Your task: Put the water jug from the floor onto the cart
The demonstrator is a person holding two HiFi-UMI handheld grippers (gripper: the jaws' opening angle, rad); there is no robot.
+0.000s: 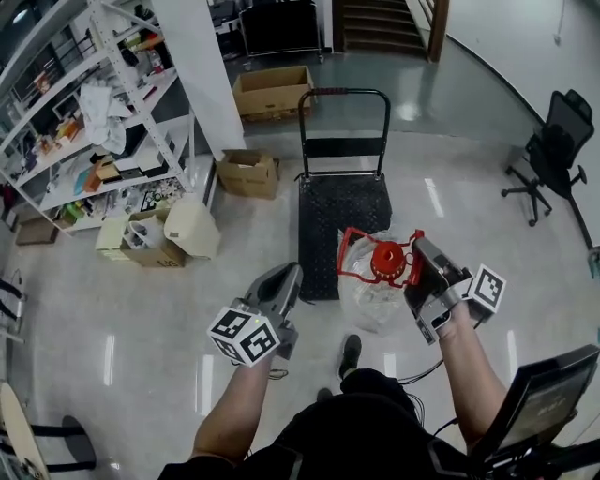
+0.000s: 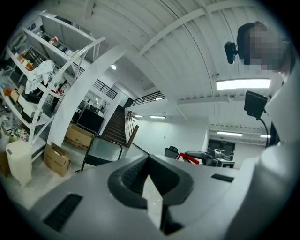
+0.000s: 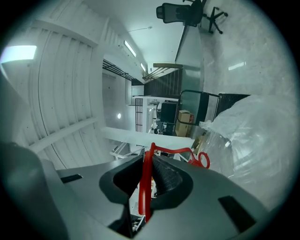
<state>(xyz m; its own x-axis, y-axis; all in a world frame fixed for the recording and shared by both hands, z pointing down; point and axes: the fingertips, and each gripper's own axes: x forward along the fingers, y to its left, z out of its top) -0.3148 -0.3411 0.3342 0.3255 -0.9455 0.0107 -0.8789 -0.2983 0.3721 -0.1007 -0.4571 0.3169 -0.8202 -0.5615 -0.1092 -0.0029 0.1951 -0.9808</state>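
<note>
A clear plastic water jug [image 1: 373,292] with a red cap [image 1: 387,260] and a thin red carry handle [image 1: 359,251] hangs off the floor just in front of me. My right gripper [image 1: 418,246] is shut on that handle. In the right gripper view the red handle [image 3: 146,180] runs between the pressed pads and the jug [image 3: 253,136] fills the right side. The black flat cart [image 1: 342,214] stands just beyond the jug, its push bar [image 1: 343,92] at the far end. My left gripper [image 1: 292,273] is shut and empty, level at the jug's left; its jaws [image 2: 149,159] point toward the cart [image 2: 101,150].
Metal shelving [image 1: 94,112] packed with goods lines the left side. Cardboard boxes [image 1: 248,173] [image 1: 272,91] and a white bin [image 1: 192,228] sit on the floor beside it. A black office chair [image 1: 553,155] stands at the right. Stairs [image 1: 380,23] rise at the back.
</note>
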